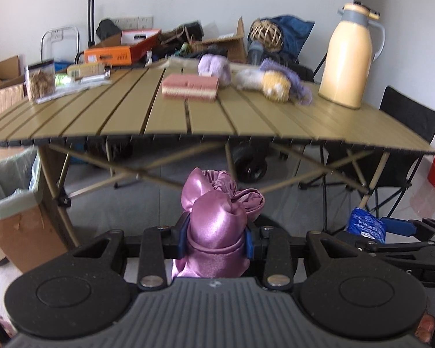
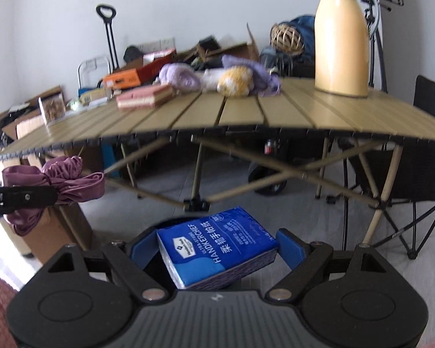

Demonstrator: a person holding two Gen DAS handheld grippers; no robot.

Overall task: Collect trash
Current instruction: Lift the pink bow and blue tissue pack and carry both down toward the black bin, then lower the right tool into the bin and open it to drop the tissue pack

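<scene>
Two tongs, each gripping one item short of the counter's near edge.
Left tongs (image 1: 214, 239) are squeezing narrowly on a bunched purple satin cloth (image 1: 217, 217), which is bulging up past the blue pads. Right tongs (image 2: 217, 249) are spread wide, clamping a blue handkerchief tissue pack (image 2: 217, 246) lying tilted between the pads. Beyond both tongs the slatted counter (image 1: 130, 116) is carrying a pink sponge block (image 1: 190, 87) and a cream jug (image 1: 348, 58); left of the left tongs a lined cardboard bin (image 1: 11, 197) is standing.
</scene>
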